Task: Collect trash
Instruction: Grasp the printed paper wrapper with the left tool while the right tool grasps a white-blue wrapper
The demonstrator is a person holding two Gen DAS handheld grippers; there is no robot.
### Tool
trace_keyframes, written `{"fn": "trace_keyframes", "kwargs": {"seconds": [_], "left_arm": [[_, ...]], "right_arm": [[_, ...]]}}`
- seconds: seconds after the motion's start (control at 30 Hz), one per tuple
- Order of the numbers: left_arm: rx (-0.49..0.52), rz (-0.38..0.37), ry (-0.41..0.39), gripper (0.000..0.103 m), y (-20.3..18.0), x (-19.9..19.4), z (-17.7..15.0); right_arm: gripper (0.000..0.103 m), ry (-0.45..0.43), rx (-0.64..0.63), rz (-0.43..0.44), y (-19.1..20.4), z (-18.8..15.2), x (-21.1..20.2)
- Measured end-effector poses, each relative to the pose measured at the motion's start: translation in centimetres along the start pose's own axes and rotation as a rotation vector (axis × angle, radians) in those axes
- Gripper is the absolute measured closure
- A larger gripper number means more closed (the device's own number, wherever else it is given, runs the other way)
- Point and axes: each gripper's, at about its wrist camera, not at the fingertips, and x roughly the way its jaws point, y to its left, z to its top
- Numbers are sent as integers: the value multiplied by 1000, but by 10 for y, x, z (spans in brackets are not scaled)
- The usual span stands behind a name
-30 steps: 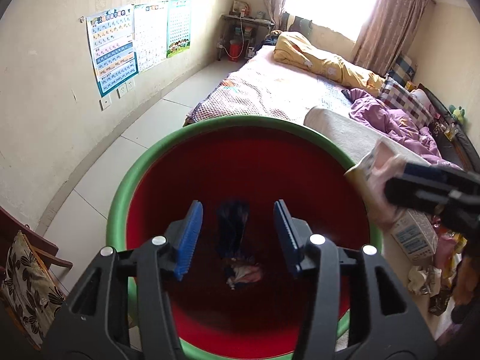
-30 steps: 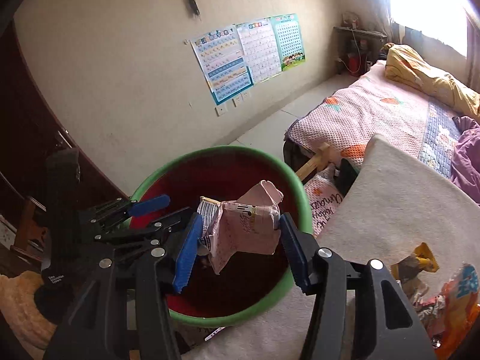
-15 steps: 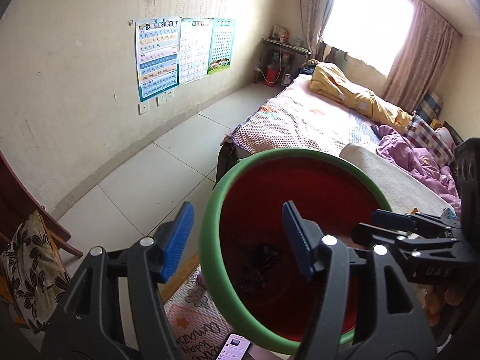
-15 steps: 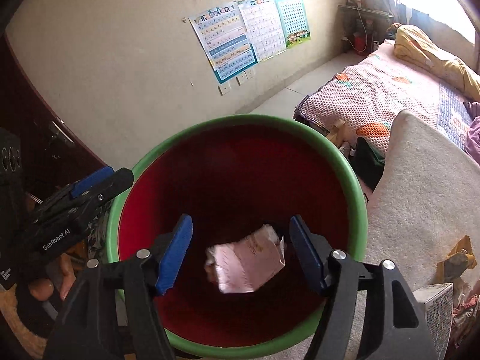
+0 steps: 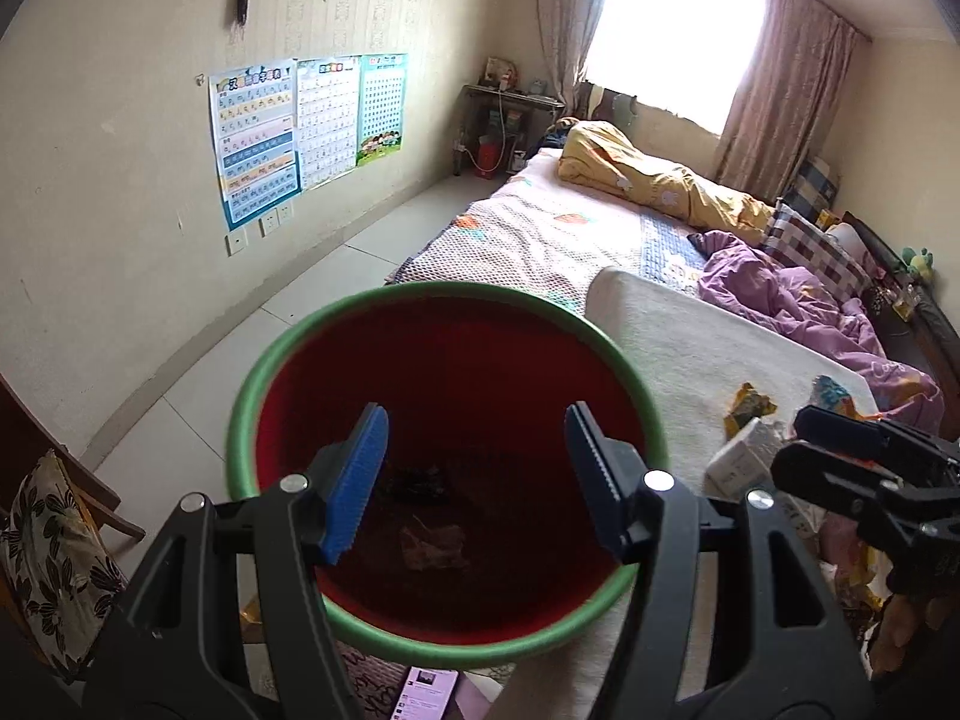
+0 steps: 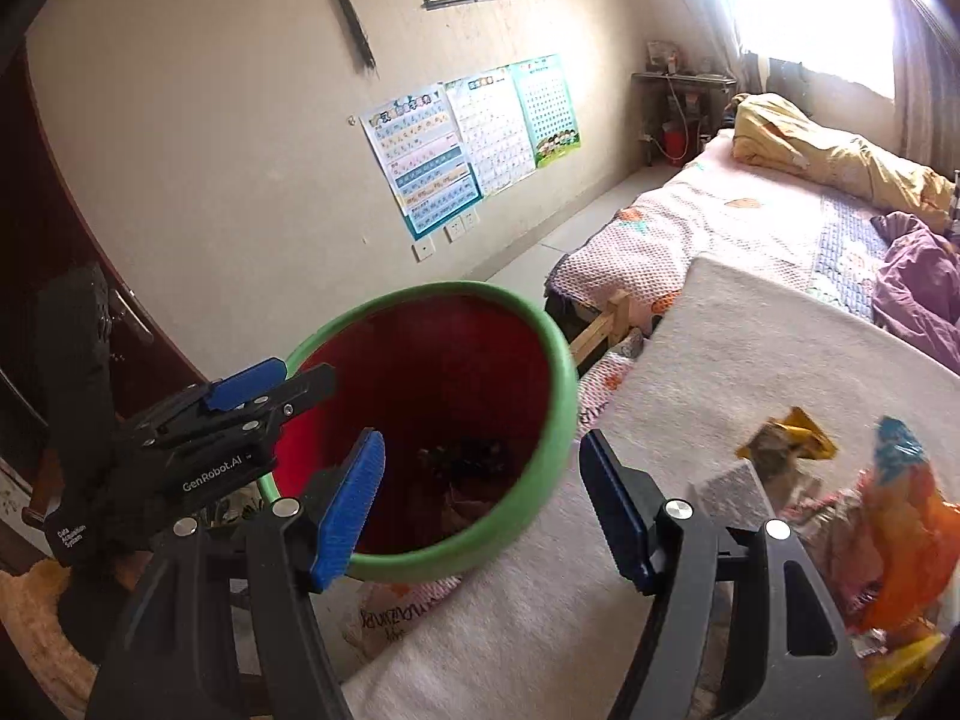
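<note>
Right gripper point(image 6: 480, 498) spread, empty, swinging toward wrappers point(image 6: 786, 441) on blanket edge point(image 6: 750, 360); left gripper point(image 5: 474, 474) spread above bin point(image 5: 336, 324), ready to catch.

The room was a bedroom with cream walls point(image 5: 108, 120) and a pale tiled floor point(image 5: 282, 312). Three learning charts point(image 5: 306, 132) hung on the left wall above white sockets point(image 5: 237, 243). A bright window point(image 5: 678, 24) with brownish curtains point(image 5: 774, 96) lit the far end. A bed point(image 5: 540, 234) carried a patterned cover, a yellow quilt point(image 5: 654, 180) and a purple one point(image 5: 780, 294). A small dark table point(image 5: 510, 120) stood in the corner.
</note>
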Motion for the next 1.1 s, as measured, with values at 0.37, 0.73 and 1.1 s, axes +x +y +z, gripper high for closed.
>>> {"fn": "trace_keyframes", "kwargs": {"seconds": [0.37, 0.73, 1.1], "left_arm": [[78, -173, 145, 40, -135, -2, -61], [76, -197, 328, 35, -202, 29, -107], [114, -159, 388, 55, -209, 44, -129]], "right_arm": [[37, 25, 58, -127, -94, -84, -102], [37, 36, 146, -167, -165, -138, -159], [36, 32, 213, -220, -213, -159, -183]]}}
